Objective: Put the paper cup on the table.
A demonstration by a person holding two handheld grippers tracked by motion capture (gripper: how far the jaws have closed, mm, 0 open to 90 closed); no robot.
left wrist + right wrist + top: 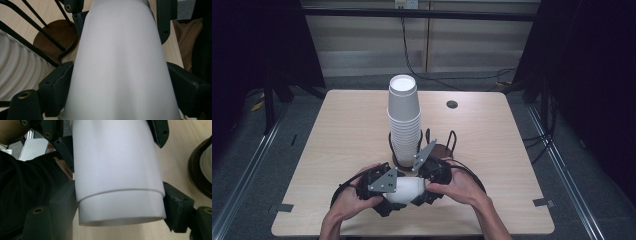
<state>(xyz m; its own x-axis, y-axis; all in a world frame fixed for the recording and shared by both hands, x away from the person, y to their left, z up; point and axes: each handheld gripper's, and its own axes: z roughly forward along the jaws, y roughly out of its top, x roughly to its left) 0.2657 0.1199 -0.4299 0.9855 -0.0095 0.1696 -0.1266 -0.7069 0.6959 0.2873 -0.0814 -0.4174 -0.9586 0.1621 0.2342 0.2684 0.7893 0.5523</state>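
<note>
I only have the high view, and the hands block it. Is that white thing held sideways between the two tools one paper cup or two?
Observer: Two. The right gripper view shows a step line across the white paper cups, where one is nested in the other.
Operator: Is the right tool actually gripping?
Observer: Yes. The right tool has its jaws pressed on both sides of the nearer, wider section.
Operator: And the left?
Observer: The left tool clamps the smooth cup wall from both sides.
</note>
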